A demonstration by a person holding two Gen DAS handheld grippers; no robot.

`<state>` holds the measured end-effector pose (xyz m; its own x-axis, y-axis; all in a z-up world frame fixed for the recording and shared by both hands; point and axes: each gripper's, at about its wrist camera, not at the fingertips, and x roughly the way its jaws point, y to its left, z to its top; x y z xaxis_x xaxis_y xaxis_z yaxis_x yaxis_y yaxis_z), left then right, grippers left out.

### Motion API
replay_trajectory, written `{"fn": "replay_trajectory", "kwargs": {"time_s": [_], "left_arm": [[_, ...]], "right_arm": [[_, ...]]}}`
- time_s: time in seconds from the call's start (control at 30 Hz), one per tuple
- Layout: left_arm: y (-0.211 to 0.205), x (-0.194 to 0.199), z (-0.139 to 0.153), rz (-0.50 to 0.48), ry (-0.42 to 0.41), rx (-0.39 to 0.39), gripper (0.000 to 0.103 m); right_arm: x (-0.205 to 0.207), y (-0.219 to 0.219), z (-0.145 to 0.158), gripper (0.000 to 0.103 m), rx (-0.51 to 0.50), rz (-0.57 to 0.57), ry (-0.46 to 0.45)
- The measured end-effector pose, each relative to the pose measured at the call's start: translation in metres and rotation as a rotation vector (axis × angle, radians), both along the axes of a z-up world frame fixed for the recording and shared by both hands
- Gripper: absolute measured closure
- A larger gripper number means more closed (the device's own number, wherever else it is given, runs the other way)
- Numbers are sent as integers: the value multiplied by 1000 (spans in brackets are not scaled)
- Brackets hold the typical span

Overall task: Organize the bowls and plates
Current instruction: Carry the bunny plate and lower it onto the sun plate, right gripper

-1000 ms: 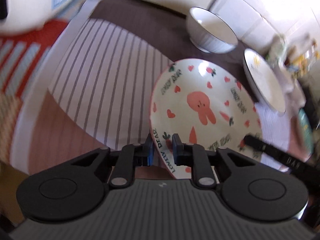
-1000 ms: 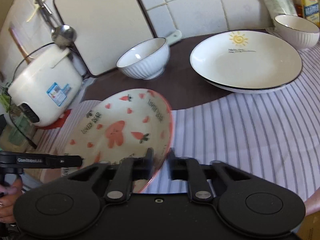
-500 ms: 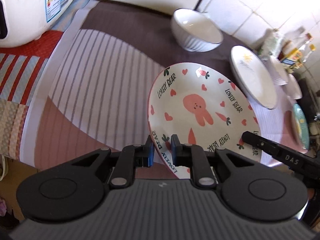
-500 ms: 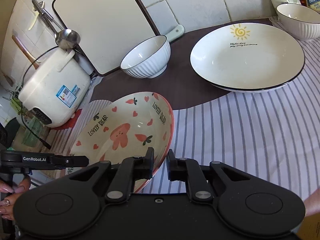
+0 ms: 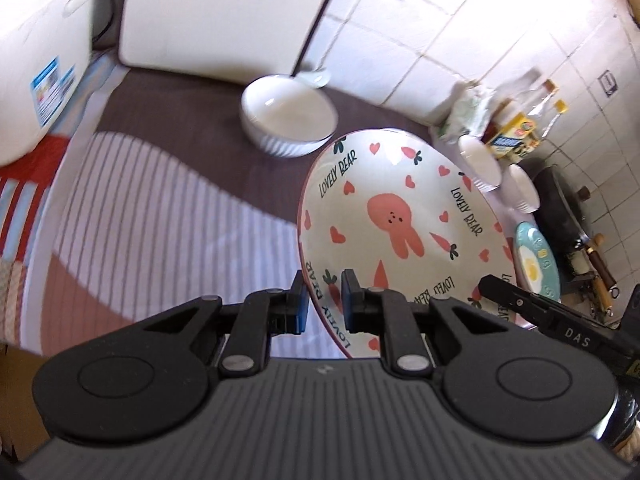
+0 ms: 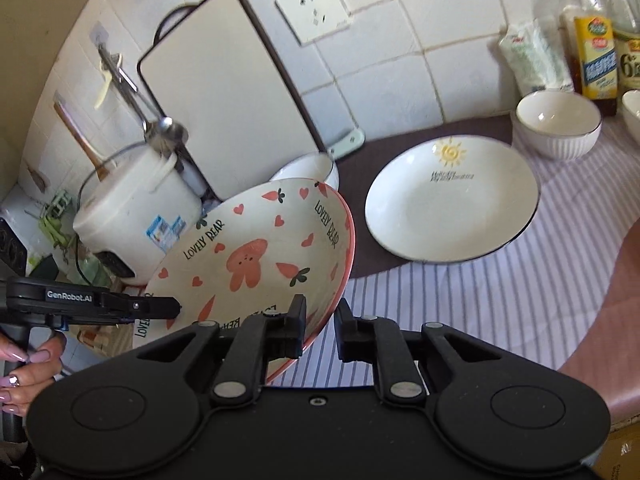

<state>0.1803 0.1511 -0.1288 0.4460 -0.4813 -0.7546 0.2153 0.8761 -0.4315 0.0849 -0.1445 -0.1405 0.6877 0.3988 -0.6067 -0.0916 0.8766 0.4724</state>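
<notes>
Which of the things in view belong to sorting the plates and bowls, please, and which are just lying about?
For the job:
- rabbit plate, held at its rim by both tongs
- sun plate
- white bowl
- second white bowl
- egg plate

Lying about:
- rice cooker
- cutting board
- sauce bottle
- pan

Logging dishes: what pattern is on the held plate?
Pink rabbit, hearts, carrots on the cream plate; left wrist view.

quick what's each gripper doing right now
Left gripper: shut on the rim of the rabbit plate.
Right gripper: shut on the opposite rim of the same plate.
</notes>
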Motion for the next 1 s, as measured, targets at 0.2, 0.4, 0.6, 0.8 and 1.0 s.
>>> {"fn": "replay_trajectory", "kwargs": {"time_s": [0.2, 0.4, 0.6, 0.8, 1.0], "left_arm": [[-32, 16, 15, -43, -39, 1, 88], [-63, 41, 5, -77, -19, 14, 88], [-89, 70, -12, -80, 10, 43, 87], [-114, 102, -33, -80, 36, 66, 87], [-136, 126, -57, -69, 65, 85, 86]], "right_arm": [[4, -28, 22, 84, -23, -33, -50], [24, -58, 22, 84, -22, -63, -49], [46, -73, 2, 84, -17, -106, -5], [67, -90, -23, 84, 20, -162, 50], [94, -102, -40, 84, -6, -191, 87]]}}
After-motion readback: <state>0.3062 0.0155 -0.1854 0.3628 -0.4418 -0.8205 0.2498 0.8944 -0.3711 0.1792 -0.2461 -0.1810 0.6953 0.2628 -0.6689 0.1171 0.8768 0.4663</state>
